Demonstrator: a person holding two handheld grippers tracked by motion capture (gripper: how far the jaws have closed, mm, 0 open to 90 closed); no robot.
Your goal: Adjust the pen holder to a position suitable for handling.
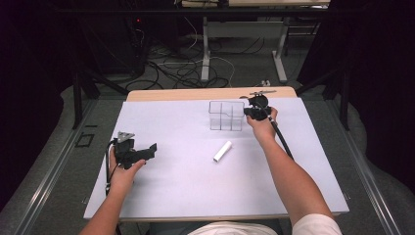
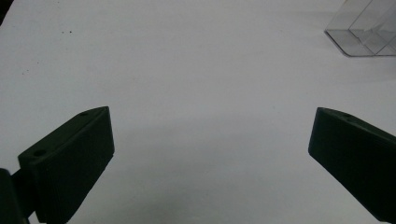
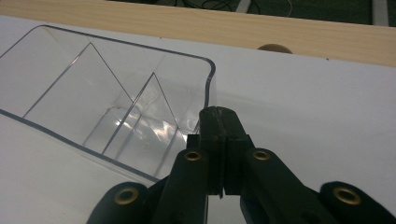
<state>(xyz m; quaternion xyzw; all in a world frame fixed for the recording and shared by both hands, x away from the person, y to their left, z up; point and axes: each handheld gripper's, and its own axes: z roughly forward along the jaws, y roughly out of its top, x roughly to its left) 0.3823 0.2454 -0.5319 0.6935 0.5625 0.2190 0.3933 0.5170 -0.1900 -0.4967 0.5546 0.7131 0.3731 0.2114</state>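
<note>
A clear plastic box (image 1: 226,116) with inner dividers stands on the white sheet at the far middle of the table. My right gripper (image 1: 247,112) is at the box's right wall. In the right gripper view its jaws (image 3: 218,112) are pressed together at the rim of that wall, by the rounded corner of the clear box (image 3: 93,93). A white cylinder (image 1: 222,151) lies on the sheet in front of the box. My left gripper (image 1: 151,149) rests at the left of the table, held by a hand. Its jaws (image 2: 210,140) stand wide apart over bare white sheet, and a corner of the clear box (image 2: 364,32) shows far off.
The white sheet (image 1: 195,186) covers most of the table, with a wooden strip (image 1: 195,94) bare along the far edge. Beyond the table are cables and desk legs on the floor. A hole (image 3: 274,47) sits in the wooden strip near the box.
</note>
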